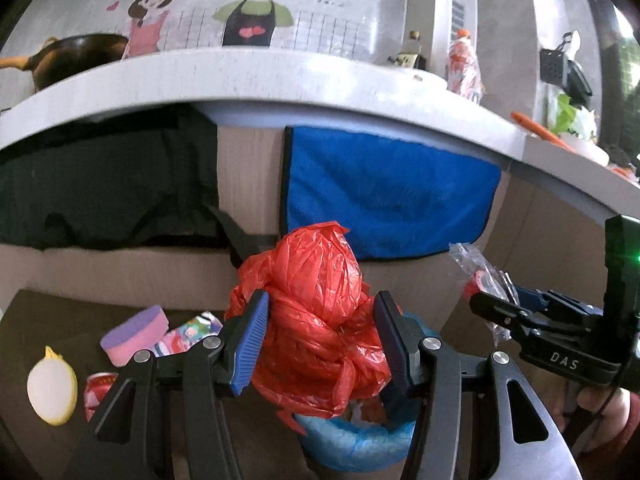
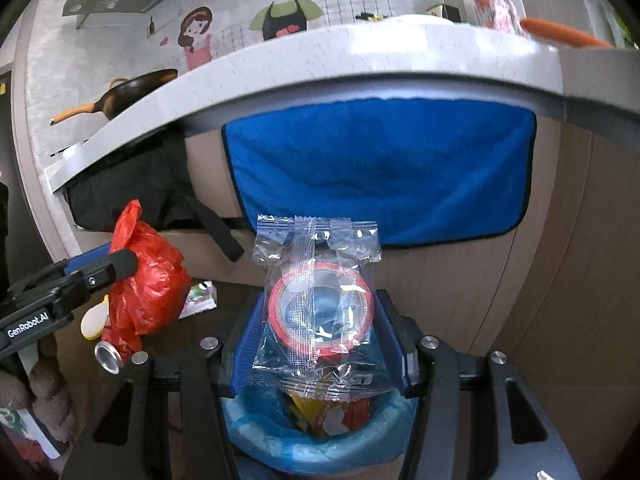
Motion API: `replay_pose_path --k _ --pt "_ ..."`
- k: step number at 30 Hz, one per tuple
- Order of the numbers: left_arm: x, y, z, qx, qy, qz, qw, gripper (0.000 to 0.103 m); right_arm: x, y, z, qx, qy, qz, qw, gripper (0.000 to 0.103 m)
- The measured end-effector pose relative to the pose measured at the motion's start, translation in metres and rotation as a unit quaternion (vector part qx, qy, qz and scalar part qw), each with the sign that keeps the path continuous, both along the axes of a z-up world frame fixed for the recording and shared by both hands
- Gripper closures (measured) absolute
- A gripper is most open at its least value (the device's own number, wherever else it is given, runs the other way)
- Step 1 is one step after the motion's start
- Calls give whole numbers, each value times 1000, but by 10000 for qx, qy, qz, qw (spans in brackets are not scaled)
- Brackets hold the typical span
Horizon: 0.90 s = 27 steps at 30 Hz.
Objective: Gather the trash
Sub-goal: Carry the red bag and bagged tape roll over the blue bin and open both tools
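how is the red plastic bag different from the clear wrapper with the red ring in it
The red plastic bag is opaque and crumpled into a knotted bundle; the clear wrapper is see-through, flat and sealed. The left gripper holds the bag, the right gripper the wrapper. Both hang over the blue-lined bin.

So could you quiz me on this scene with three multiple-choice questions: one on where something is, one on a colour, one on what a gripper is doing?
1. Where is the bin?
A. on the counter
B. below both grippers
C. inside the pan

2. What colour is the cloth hanging under the counter?
A. blue
B. yellow
C. white

3. What is the left gripper doing?
A. hanging open
B. gripping a sponge
C. clamping a red plastic bag

Answers: 1 B, its blue-lined rim shows beneath the fingers in both views. 2 A, plainly blue. 3 C, crumpled red plastic sits between its pads.
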State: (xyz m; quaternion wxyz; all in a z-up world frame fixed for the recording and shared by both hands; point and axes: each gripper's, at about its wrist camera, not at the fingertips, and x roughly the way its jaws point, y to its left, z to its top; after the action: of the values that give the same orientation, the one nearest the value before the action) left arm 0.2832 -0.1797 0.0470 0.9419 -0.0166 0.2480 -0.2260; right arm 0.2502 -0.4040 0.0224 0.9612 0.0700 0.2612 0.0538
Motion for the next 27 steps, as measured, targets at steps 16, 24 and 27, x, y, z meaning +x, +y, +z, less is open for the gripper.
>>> replay_pose_path --k 16,24,27 --pt "30 -30 -48 70 655 -133 9977 49 30 -14 -50 250 486 34 9985 52" --pt "43 -33 -69 54 1032 -149 9945 49 44 -15 -67 268 681 58 9973 52" --pt "47 -33 -76 29 1138 -156 9934 49 47 -17 -70 309 732 73 9968 52"
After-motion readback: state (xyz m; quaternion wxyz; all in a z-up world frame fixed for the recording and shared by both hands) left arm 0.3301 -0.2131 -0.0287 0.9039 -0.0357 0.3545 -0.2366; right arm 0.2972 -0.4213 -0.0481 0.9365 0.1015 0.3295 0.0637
